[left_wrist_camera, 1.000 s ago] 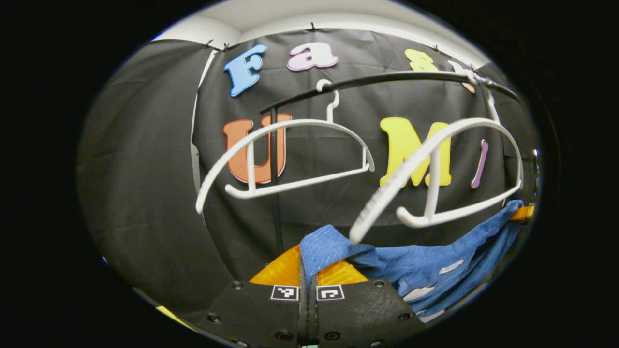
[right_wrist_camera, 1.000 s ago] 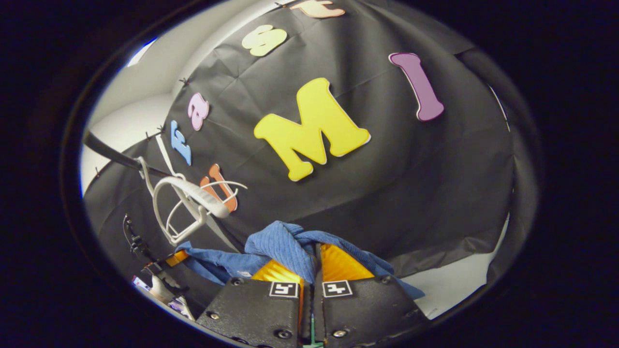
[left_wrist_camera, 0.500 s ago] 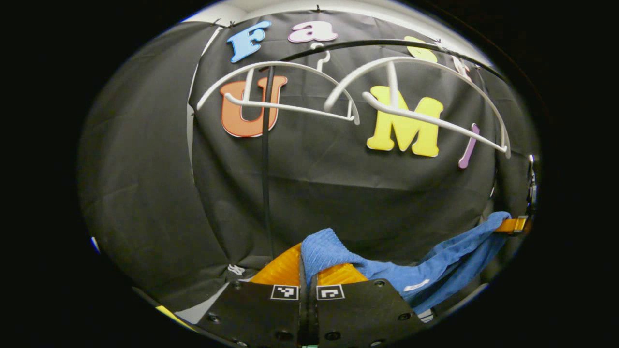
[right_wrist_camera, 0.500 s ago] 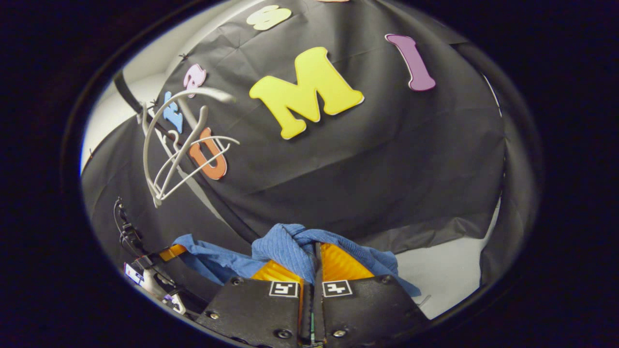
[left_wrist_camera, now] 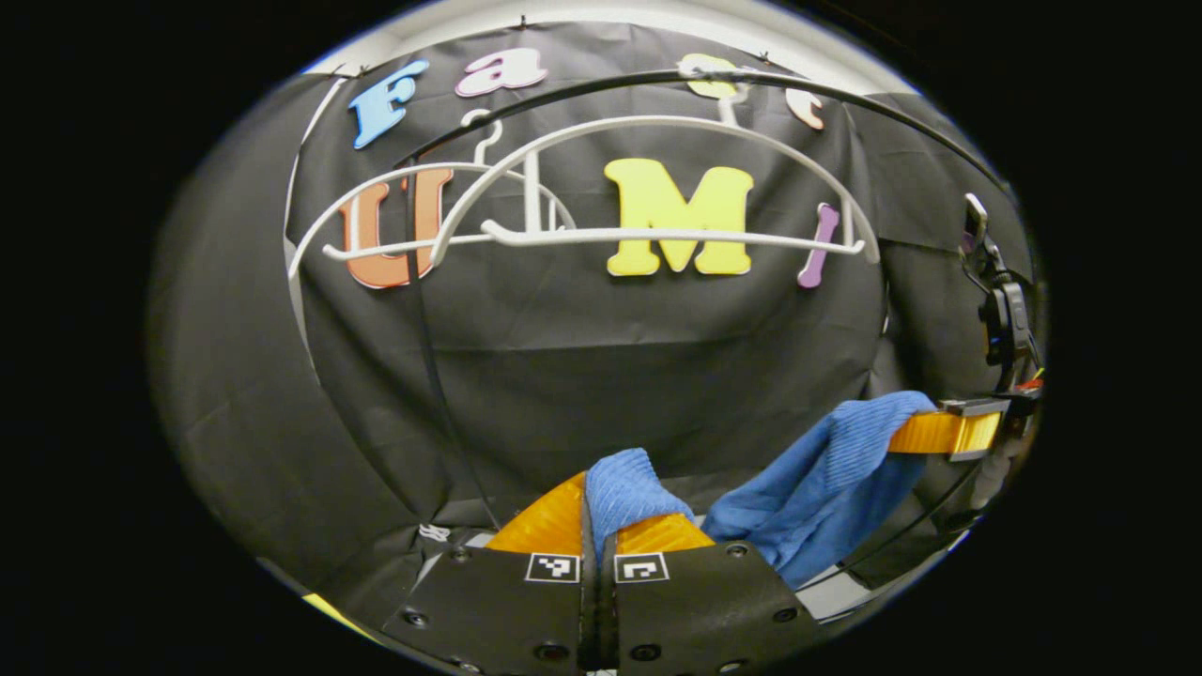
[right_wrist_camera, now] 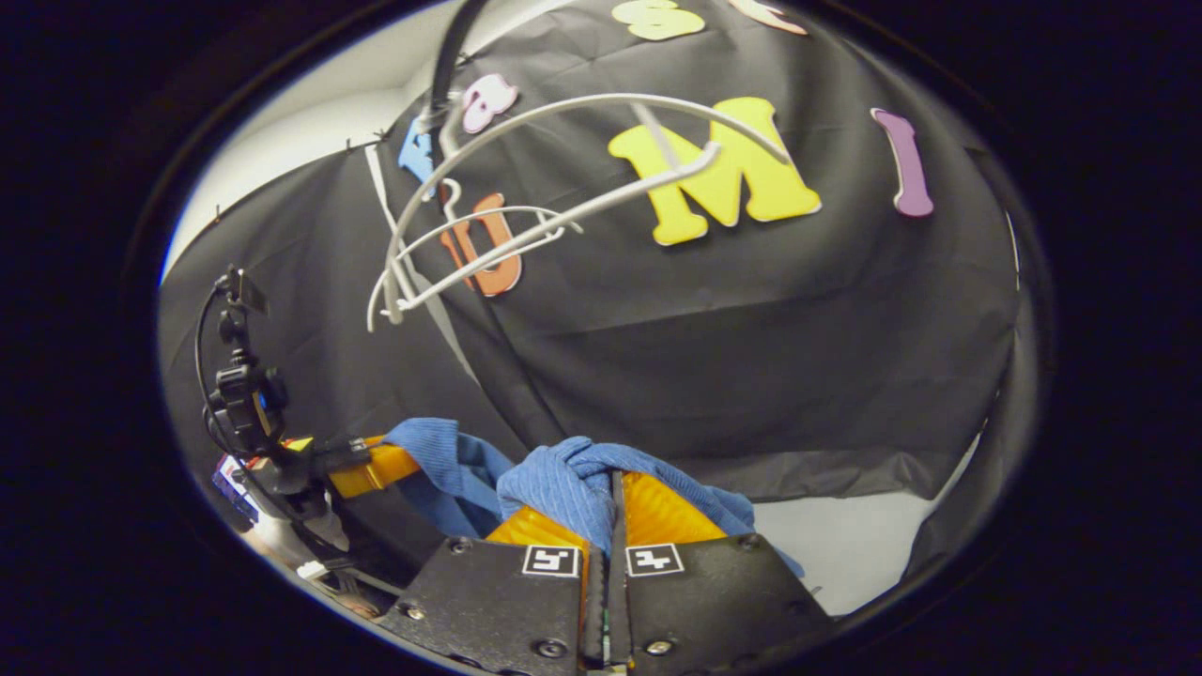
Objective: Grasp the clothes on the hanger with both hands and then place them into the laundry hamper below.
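Observation:
A blue ribbed garment [left_wrist_camera: 817, 469] hangs slack between the two grippers, off the hangers. My left gripper [left_wrist_camera: 598, 512] is shut on one bunched end of it. In the left gripper view the right gripper [left_wrist_camera: 948, 432] pinches the other end at the far right. In the right gripper view my right gripper [right_wrist_camera: 606, 512] is shut on a fold of the blue garment [right_wrist_camera: 554, 479], and the left gripper [right_wrist_camera: 371, 465] holds the other end at the lower left. Two bare white hangers [left_wrist_camera: 657, 202] [right_wrist_camera: 526, 225] hang from a black rail [left_wrist_camera: 845, 99] above.
The black cloth wall stands close behind the hangers. A black upright pole [left_wrist_camera: 427, 366] runs down from the rail. A pale floor strip [right_wrist_camera: 855, 535] shows under the cloth at the lower right of the right gripper view.
Both grippers have come down and closer together with the garment. It slipped off the hanger and now sags in a short loop. The hangers have swung and sit higher in both views.

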